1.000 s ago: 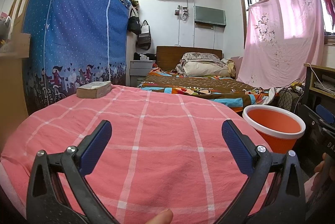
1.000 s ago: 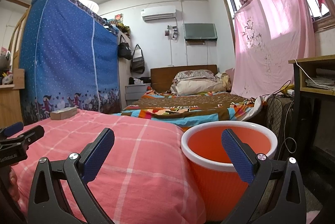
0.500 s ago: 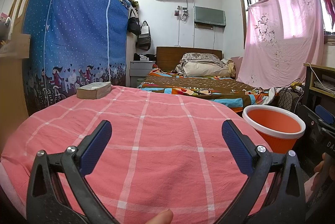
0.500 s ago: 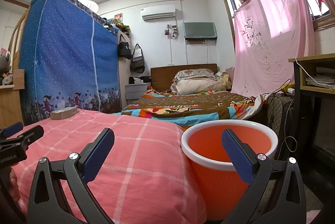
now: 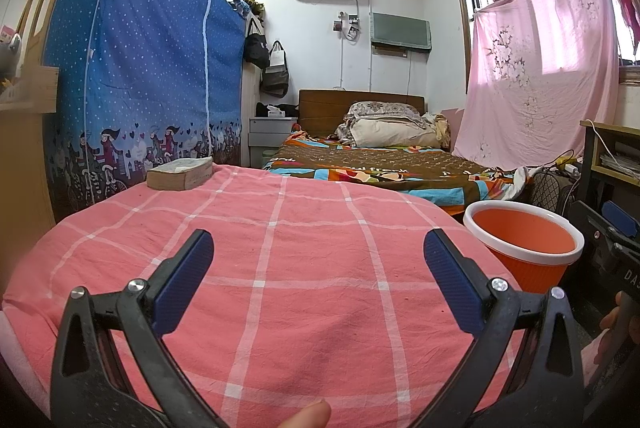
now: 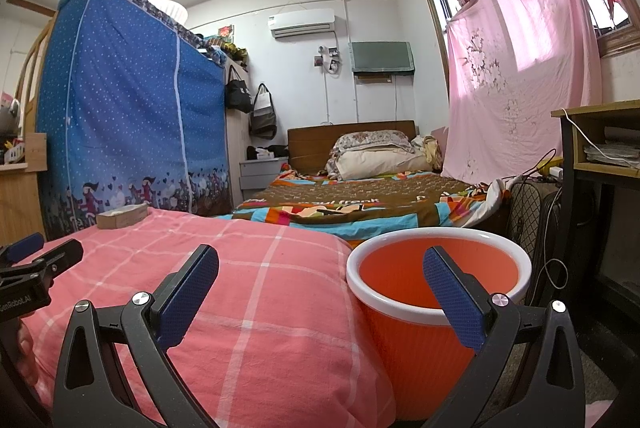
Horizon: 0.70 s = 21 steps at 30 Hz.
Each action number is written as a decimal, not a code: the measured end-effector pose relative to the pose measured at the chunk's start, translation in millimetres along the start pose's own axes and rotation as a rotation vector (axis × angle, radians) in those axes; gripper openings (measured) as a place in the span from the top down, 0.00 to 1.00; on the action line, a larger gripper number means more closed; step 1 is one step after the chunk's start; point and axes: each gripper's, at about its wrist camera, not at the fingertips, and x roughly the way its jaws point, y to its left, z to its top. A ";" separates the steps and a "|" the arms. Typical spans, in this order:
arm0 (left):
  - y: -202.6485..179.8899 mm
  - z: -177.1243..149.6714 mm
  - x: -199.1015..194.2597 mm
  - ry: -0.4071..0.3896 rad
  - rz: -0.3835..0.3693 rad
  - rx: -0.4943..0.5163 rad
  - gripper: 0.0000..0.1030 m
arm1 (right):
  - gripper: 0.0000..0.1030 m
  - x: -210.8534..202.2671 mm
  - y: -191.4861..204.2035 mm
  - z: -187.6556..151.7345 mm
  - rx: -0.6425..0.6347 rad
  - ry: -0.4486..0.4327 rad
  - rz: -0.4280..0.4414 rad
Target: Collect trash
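An orange bin with a white rim [image 5: 524, 240] stands on the floor at the right of a table under a pink checked cloth [image 5: 280, 268]. It is close in the right wrist view [image 6: 436, 292]. My left gripper [image 5: 318, 268] is open and empty above the cloth. My right gripper [image 6: 320, 280] is open and empty, its right finger in front of the bin and its left finger over the cloth [image 6: 240, 288]. No loose trash shows on the cloth.
A thick old book [image 5: 180, 174] lies at the cloth's far left edge. Behind are a bed [image 5: 380, 172], a blue curtained bunk [image 5: 140, 68], a pink curtain [image 5: 540, 68] and a desk with cables [image 6: 600, 156] at the right.
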 end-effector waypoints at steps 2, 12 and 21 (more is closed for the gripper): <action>0.9 0.3 -0.3 0.000 0.000 0.002 0.00 | 0.00 0.3 -0.4 0.4 0.000 -0.001 0.000; 0.8 0.2 -0.2 -0.001 0.000 0.002 0.00 | 0.00 -0.1 -0.4 0.9 0.002 0.001 0.000; 0.6 0.0 -0.2 -0.002 0.000 0.002 0.00 | 0.00 -0.1 -0.3 1.6 0.002 0.002 0.000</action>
